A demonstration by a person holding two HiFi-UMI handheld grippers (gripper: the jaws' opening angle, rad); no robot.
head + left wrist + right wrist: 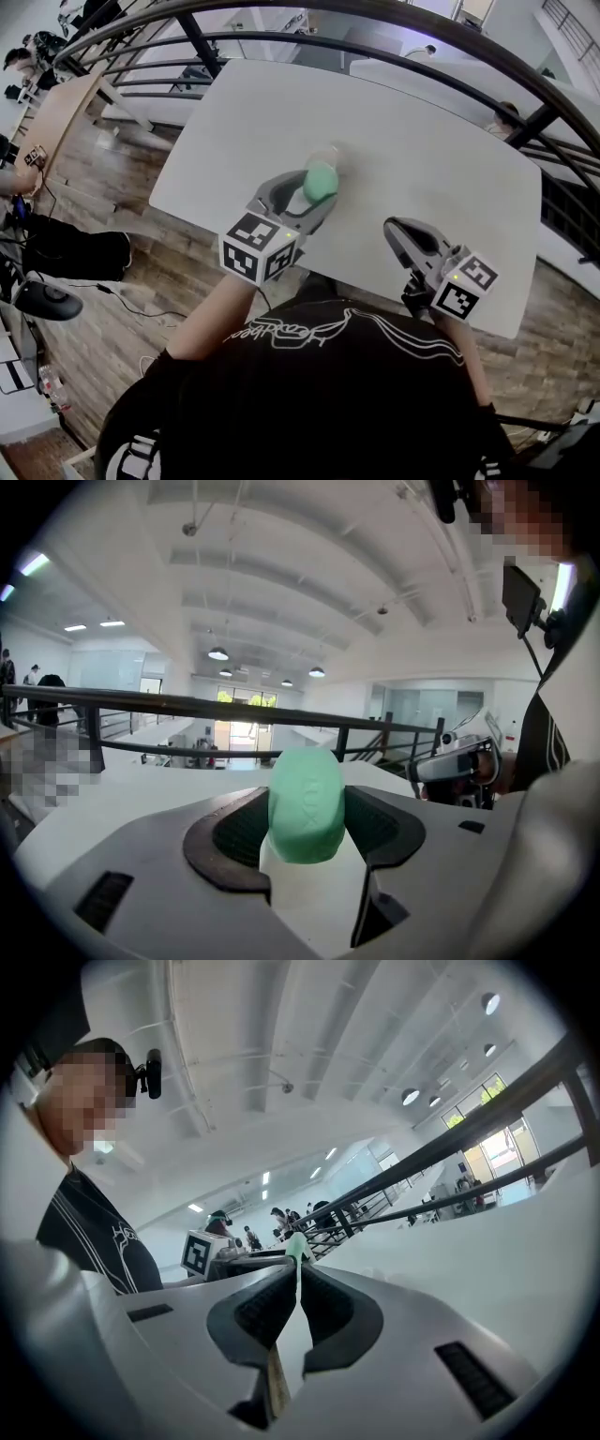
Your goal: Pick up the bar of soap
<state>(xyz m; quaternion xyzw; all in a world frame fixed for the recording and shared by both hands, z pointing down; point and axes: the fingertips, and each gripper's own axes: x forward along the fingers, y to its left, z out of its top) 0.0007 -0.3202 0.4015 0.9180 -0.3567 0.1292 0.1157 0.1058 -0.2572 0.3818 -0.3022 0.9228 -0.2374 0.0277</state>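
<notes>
**Soap clamped in the left gripper, right gripper idle**

The left gripper (pixel 316 195) is clenched on the bar of soap (pixel 306 804). Its two dark ribbed pads (pixel 239 832) press the pale green bar from either side. The bar stands on end between them, with its embossed face turned toward the gripper's camera. Squeezing across the narrow width gives the pads flat, parallel faces to bear on. That is probably why the bar sits upright rather than flat, since a rounded, slick bar would more easily slip out of a grip on its curved edges.

The right gripper (pixel 298 1277) has its jaws drawn together with only a thin slit between them and nothing held. It rests low near the table's near edge, well apart from the soap. It appears parked out of the way, as the task needs one gripper only.

In the head view the soap sits over the near middle of the white table (pixel 422 159), above the person's left forearm. Whether the bar has cleared the surface or is touching it cannot be told for certain. A dark railing (pixel 375 47) curves behind the far edge of the table.
</notes>
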